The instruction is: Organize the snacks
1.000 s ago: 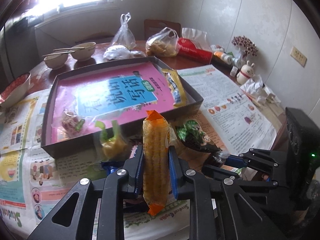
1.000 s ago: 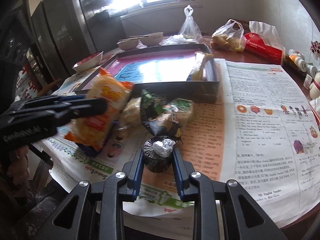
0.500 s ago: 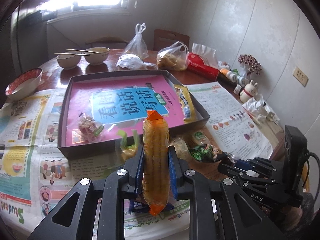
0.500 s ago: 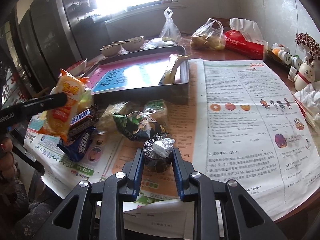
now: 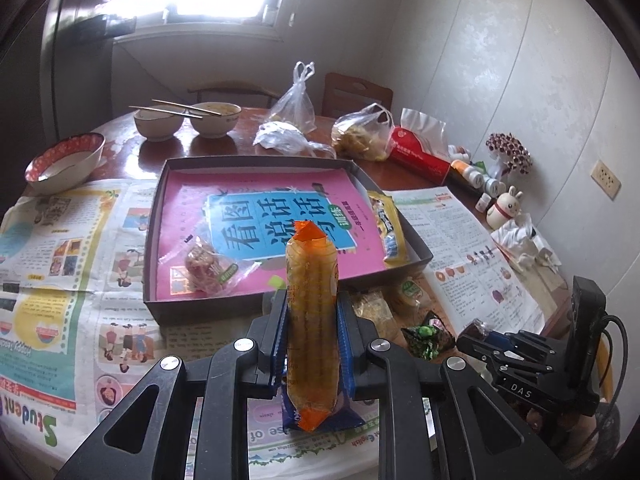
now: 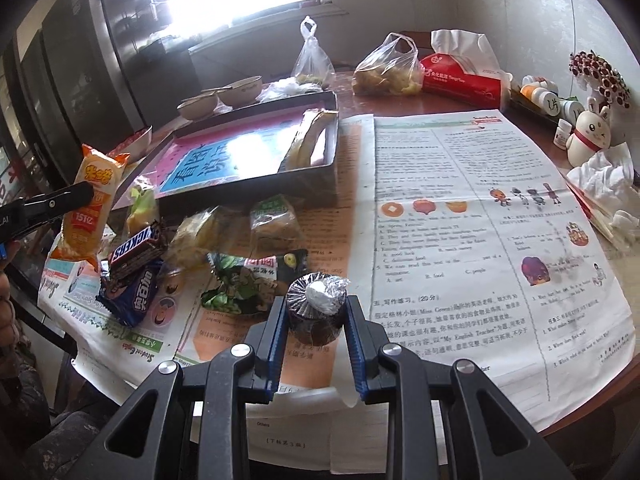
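- The left gripper is clamped on an orange snack packet, held upright between the blue pads and lifted clear of the newspaper-covered table.
- The right gripper is closed on a small dark foil-topped cake, also carried off the surface.
- Compared with a second ago, both hands have drawn back and up from the snack pile at the table's near edge. The left view now takes in the whole dark tray instead of only its near wall.
- In the earlier right view the orange packet hung low over the pile and hid it. Now it sits higher at the left edge of the view, and a Snickers bar and a blue packet show beneath it.
- Neither grip has changed: the jaws hold as narrow as before, with the same two snacks between them.
- The tray lies toward the table's far side and is lined with a pink booklet. A clear-wrapped sweet lies near its front left corner, and a yellow packet leans on its right wall.
- I judge both picks done. What remains is the carry over the tray's near wall and a release on open pink lining.
- A green wrapper and several clear-wrapped pieces wait in the pile just before the tray.
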The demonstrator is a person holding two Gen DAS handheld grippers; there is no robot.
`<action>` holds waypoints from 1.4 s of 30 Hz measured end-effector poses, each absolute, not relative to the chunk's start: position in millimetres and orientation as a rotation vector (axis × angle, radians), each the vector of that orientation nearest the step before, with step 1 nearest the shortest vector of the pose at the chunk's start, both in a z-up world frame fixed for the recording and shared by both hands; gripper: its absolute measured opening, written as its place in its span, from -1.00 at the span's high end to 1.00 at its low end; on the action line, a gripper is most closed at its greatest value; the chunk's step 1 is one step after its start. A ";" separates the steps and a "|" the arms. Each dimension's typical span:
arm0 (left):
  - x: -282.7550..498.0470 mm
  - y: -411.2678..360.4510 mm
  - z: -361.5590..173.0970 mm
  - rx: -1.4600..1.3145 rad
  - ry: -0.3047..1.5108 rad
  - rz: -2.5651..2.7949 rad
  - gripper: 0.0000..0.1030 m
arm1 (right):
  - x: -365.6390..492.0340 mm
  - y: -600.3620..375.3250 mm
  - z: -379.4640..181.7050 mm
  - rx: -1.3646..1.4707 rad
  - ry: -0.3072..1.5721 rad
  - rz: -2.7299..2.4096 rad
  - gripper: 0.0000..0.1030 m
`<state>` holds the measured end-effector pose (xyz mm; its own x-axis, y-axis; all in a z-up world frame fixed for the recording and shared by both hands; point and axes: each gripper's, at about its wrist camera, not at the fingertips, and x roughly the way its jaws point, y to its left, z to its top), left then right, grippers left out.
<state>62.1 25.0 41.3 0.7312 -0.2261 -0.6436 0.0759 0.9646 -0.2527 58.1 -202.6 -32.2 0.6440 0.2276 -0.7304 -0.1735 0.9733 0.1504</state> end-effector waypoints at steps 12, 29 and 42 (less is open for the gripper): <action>58.9 47.5 52.5 -0.260 0.682 -0.124 0.56 | 59.9 -200.6 -14.0 0.067 0.781 0.230 0.45; 66.2 79.3 68.0 -0.293 0.584 -0.023 0.56 | 78.9 -175.3 -1.4 0.043 0.746 0.292 0.45; 102.8 84.0 54.1 -0.327 0.589 -0.013 0.56 | 93.1 -162.0 1.3 0.034 0.742 0.317 0.45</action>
